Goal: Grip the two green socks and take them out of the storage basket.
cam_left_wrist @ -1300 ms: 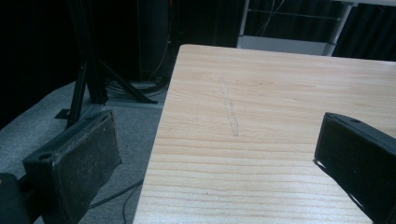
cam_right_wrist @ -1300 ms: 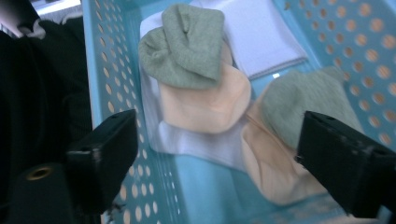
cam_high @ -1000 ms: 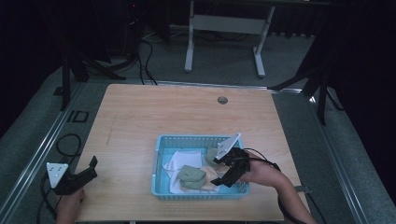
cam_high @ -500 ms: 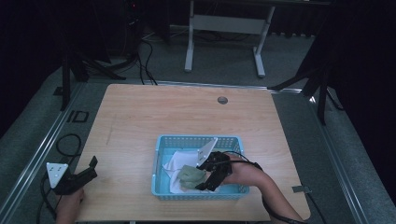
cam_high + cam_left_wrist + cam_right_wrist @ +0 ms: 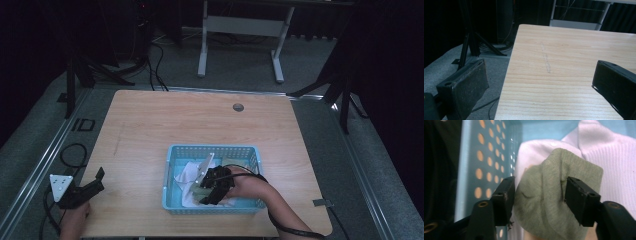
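High view: a light wooden table (image 5: 200, 125) stands in a dim room, seen from above the person's side. At the far left, by the table's near left corner, the left gripper (image 5: 95, 181) sits in the person's left hand (image 5: 74, 220), its grey three-cornered plate (image 5: 58, 184) hanging off past the table edge and its black cable (image 5: 67, 155) looping on the floor beside it. In the left gripper view its two black jaws stand wide apart with nothing between them, looking out over bare wood grain and the table's left edge. Moving right, a light blue perforated basket (image 5: 170, 172) sits on the near middle of the table. Inside it lie a white cloth (image 5: 186, 174) and a grey-green sock (image 5: 199, 191). The right gripper (image 5: 206, 196) reaches down into the basket from the right, held by the person's right hand (image 5: 250, 187). In the right gripper view the jaws sit on either side of the grey-green sock (image 5: 544, 202), pressing into its bunched fabric and grasping it, with the white ribbed cloth (image 5: 614, 165) beneath and to the right and the blue holed basket wall (image 5: 486, 157) to the left. Farther back on the table, a small round grey grommet (image 5: 238, 107) lies near the far edge
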{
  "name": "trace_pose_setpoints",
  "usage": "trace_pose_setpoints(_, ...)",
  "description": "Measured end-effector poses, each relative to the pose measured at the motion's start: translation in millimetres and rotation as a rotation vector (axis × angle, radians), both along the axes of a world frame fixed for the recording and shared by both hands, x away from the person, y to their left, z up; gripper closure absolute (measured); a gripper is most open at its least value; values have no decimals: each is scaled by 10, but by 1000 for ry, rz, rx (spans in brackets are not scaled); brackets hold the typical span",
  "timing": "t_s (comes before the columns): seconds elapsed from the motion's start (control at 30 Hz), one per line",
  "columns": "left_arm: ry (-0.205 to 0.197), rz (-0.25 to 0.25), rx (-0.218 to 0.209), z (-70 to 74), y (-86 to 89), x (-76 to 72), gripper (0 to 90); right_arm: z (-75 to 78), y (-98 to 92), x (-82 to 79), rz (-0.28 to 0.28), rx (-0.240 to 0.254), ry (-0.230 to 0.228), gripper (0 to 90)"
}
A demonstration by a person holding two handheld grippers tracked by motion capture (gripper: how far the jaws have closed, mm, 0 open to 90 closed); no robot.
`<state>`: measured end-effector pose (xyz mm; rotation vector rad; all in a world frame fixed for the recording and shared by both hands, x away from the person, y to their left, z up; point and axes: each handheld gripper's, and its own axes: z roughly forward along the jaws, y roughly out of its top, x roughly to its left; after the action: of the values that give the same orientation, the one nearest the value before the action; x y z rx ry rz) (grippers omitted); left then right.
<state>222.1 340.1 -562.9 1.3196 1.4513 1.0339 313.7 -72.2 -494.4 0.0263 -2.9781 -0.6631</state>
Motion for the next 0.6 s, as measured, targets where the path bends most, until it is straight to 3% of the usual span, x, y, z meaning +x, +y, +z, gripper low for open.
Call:
trace_pose_setpoints(0.27, 0, 0, 0, 0, 0, 0, 5, -4, 23, 4, 1, -23, -13, 777)
trace_pose_setpoints(0.4, 1, 1, 0, 0, -1, 1, 5, 36, 29, -14, 6, -23, -31, 809)
trace_pose_setpoints(0.6, 1, 2, 1, 0, -1, 1, 5, 247, -32, -5, -7, 31, -56, 814)
